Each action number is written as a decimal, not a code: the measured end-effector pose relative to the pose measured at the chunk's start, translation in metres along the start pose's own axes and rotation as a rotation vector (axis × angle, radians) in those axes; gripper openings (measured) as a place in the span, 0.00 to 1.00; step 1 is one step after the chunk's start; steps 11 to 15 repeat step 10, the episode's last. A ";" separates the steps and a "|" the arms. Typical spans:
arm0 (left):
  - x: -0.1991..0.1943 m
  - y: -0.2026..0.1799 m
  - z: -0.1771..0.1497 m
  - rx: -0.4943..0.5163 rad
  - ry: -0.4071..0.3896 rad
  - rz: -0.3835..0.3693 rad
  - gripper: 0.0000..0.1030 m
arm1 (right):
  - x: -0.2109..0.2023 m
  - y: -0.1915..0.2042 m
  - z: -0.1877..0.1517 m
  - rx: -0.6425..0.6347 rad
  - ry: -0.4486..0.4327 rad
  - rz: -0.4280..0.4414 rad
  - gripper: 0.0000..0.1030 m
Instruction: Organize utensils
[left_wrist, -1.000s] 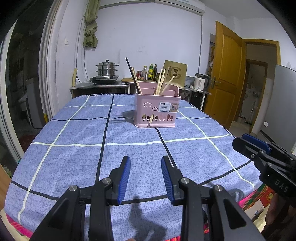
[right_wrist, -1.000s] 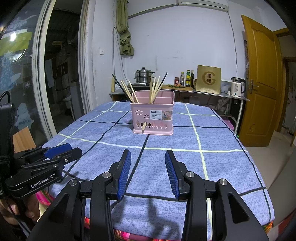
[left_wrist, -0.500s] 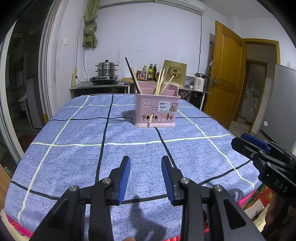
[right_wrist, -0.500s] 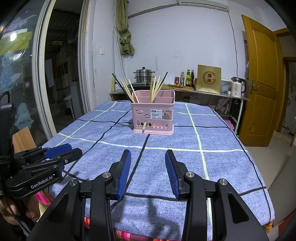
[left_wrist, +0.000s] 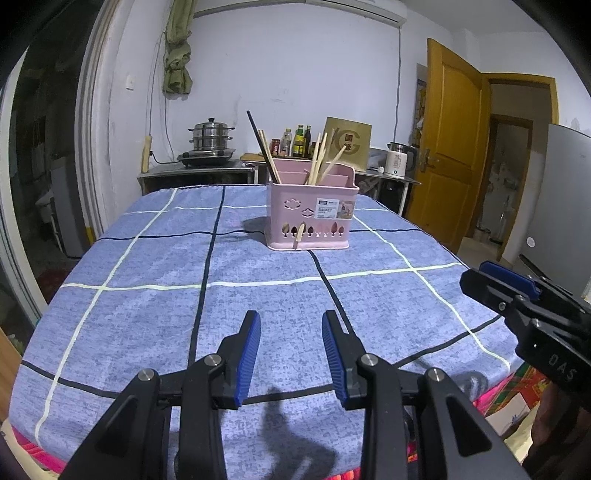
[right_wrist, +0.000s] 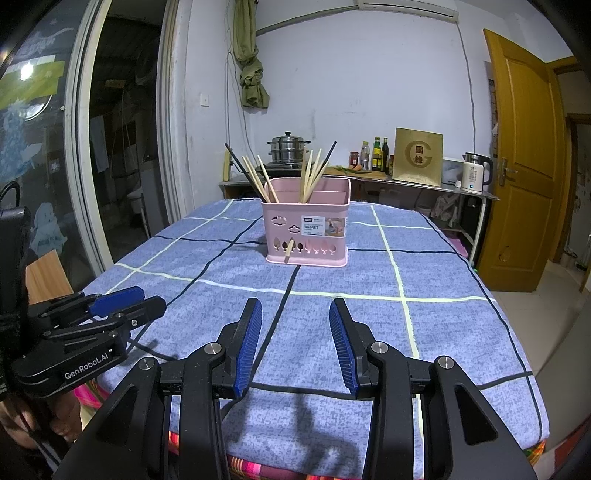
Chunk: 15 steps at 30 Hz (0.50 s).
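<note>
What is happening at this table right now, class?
A person holds two grippers over the near edge of a table covered in a blue checked cloth. The left gripper and right gripper both have their jaws apart and hold nothing. Farther back stands a pink utensil basket with chopsticks upright in it, and one chopstick tip pokes out through a hole low in its front.

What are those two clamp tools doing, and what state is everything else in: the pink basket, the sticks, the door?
Left gripper: open, empty, above the tablecloth.
Right gripper: open, empty.
Pink basket: upright on the table.
Chopsticks: standing tilted inside the basket.
One chopstick tip: poking out through a hole.
Door: open.
</note>
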<state>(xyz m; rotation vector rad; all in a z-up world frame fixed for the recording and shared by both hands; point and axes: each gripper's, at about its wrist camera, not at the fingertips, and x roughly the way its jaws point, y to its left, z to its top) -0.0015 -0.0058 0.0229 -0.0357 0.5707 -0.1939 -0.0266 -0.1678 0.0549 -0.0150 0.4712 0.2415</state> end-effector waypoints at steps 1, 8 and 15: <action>0.000 0.000 0.000 -0.001 -0.002 0.001 0.33 | 0.000 0.000 0.000 0.000 0.000 0.001 0.38; 0.001 0.001 -0.001 -0.016 -0.006 0.000 0.33 | 0.000 0.002 -0.003 -0.001 0.002 0.001 0.38; 0.001 0.002 -0.001 -0.025 -0.007 0.000 0.33 | 0.000 0.002 -0.002 -0.001 0.002 0.001 0.38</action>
